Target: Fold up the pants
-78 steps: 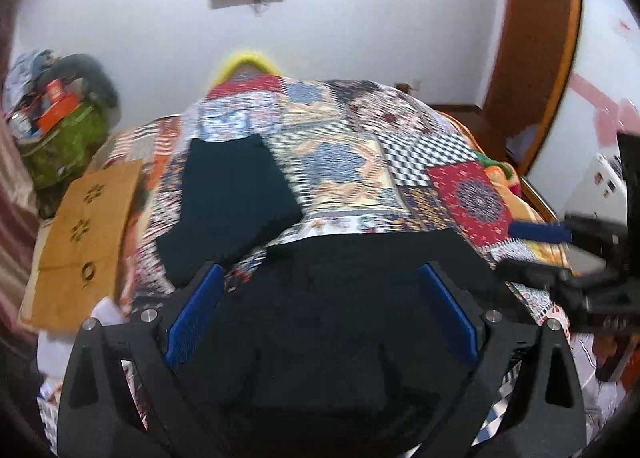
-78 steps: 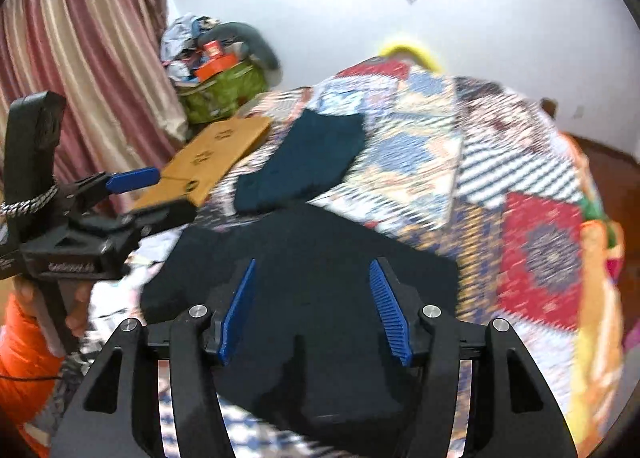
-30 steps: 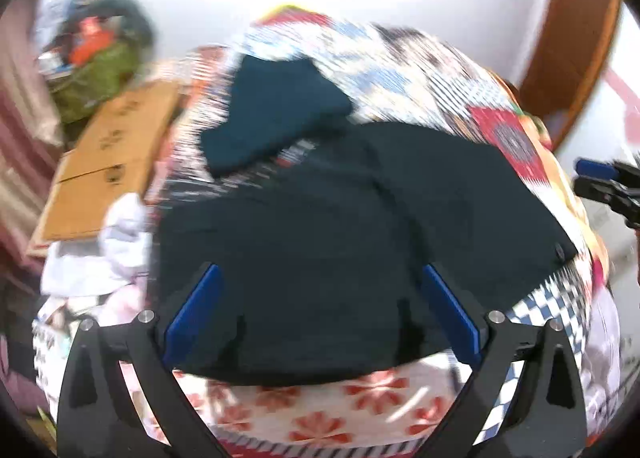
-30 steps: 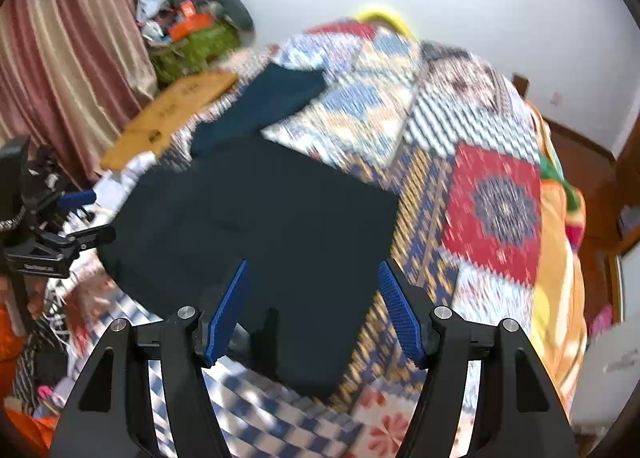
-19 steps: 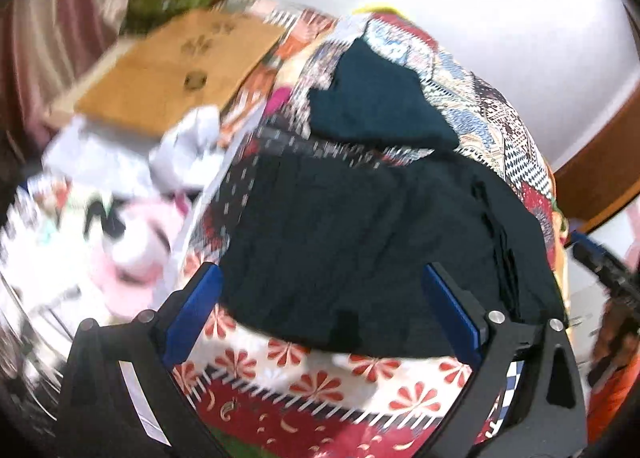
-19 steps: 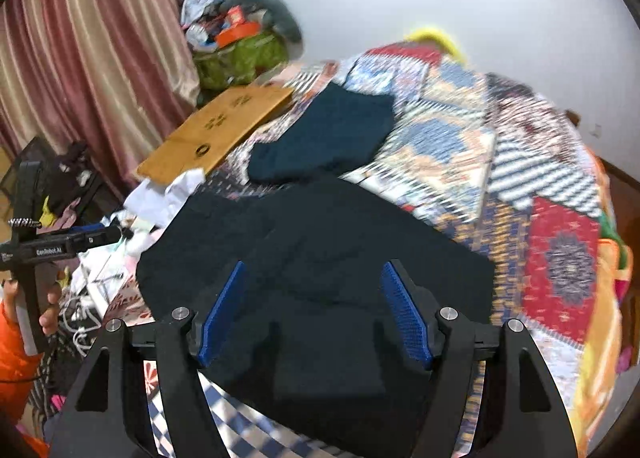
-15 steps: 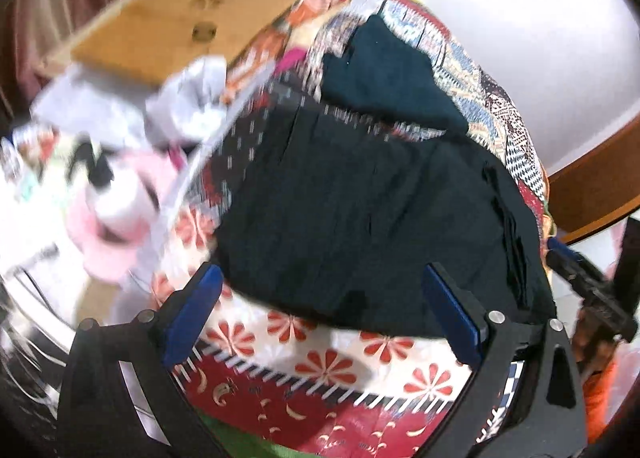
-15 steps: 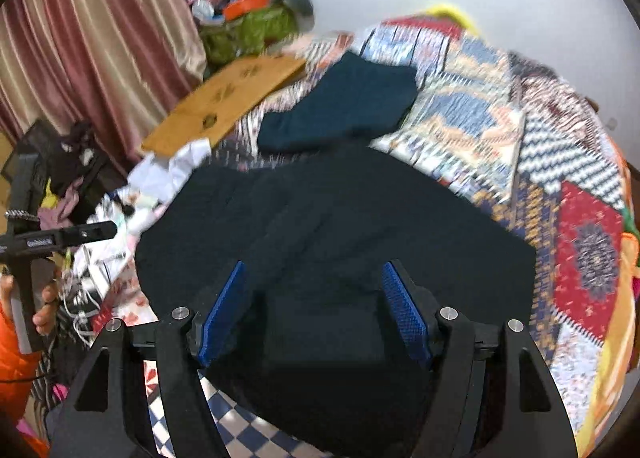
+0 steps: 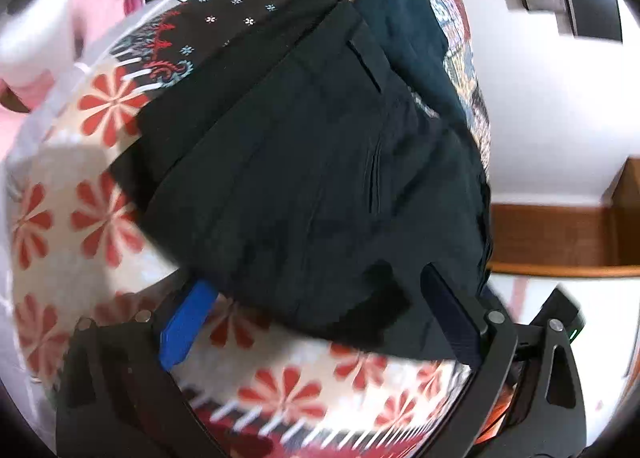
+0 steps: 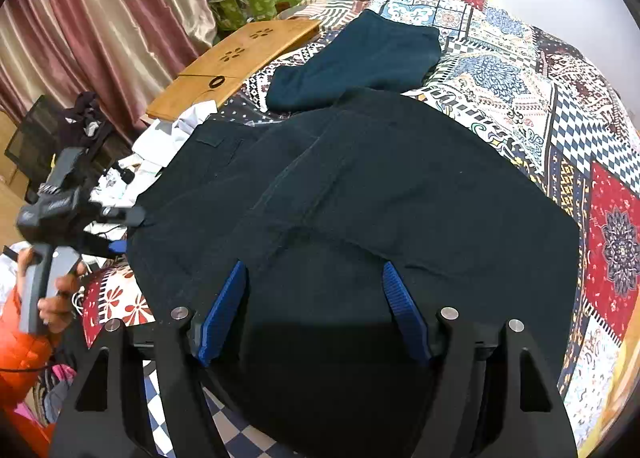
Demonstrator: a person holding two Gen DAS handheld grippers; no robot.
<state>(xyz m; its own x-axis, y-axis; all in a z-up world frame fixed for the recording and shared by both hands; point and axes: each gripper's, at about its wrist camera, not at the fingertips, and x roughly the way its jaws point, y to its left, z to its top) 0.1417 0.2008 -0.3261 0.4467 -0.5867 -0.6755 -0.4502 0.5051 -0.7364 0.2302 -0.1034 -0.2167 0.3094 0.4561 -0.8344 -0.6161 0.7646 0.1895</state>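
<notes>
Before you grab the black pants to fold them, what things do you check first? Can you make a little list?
1. Black pants lie spread out on the patchwork quilt: ok.
2. Left gripper at the pants' edge, jaws apart: ok.
3. Left gripper pinching cloth: cannot tell, blurred.
4. Right gripper open above the pants: ok.
5. Folded teal garment clear of the fold: not ok, the pants' far edge meets it.

Left gripper (image 9: 320, 298) jaws apart, straddling black pants (image 9: 312, 162) edge
</notes>
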